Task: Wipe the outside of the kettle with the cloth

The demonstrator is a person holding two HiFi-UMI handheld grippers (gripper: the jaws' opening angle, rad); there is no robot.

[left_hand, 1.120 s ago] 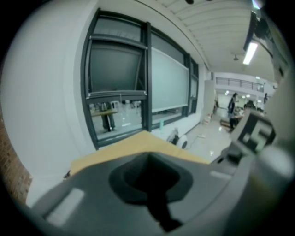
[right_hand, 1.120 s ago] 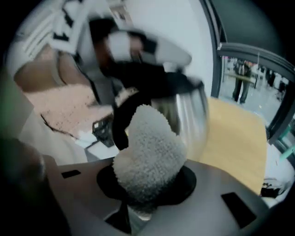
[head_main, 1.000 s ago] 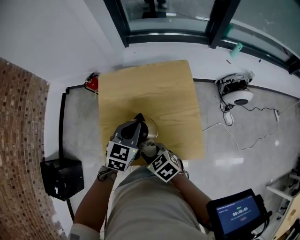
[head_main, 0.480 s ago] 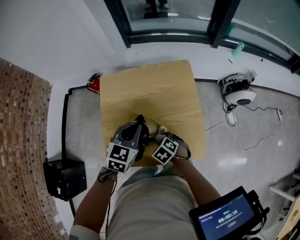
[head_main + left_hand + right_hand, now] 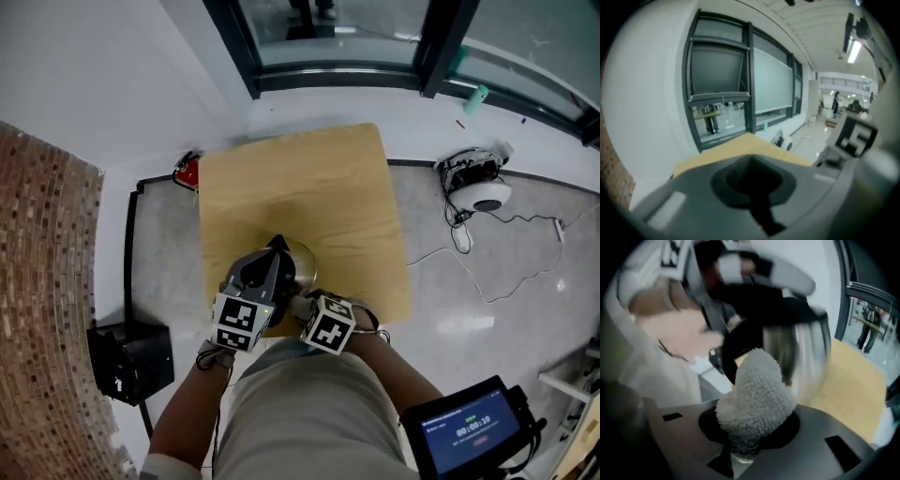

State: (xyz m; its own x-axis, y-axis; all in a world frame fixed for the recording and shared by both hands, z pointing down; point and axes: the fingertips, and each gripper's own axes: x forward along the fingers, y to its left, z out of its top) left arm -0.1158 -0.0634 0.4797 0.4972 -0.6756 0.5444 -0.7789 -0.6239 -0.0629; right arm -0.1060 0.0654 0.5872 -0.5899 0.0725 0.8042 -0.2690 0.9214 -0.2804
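Observation:
A shiny steel kettle [image 5: 303, 262] with a black handle stands near the front edge of the wooden table [image 5: 319, 187]. My left gripper [image 5: 271, 261] reaches over its top and looks shut on the black handle; in the left gripper view only its grey body [image 5: 754, 187] shows. In the right gripper view the kettle [image 5: 806, 350] is blurred, with the left gripper above it. My right gripper [image 5: 750, 432] is shut on a fluffy grey cloth [image 5: 757, 392], which lies against the kettle's near side. From the head view, the cloth [image 5: 300, 302] peeks out ahead of the right gripper [image 5: 307, 307].
On the floor lie a red object [image 5: 186, 171] left of the table, a black box [image 5: 131, 361] at lower left, and a white device [image 5: 483, 192] with trailing cables at right. A timer screen [image 5: 469, 433] shows at bottom right. Dark window frames stand behind the table.
The right gripper swept the cloth forward along the kettle's right side, then drew back to its near side. The left gripper and kettle stayed almost still.

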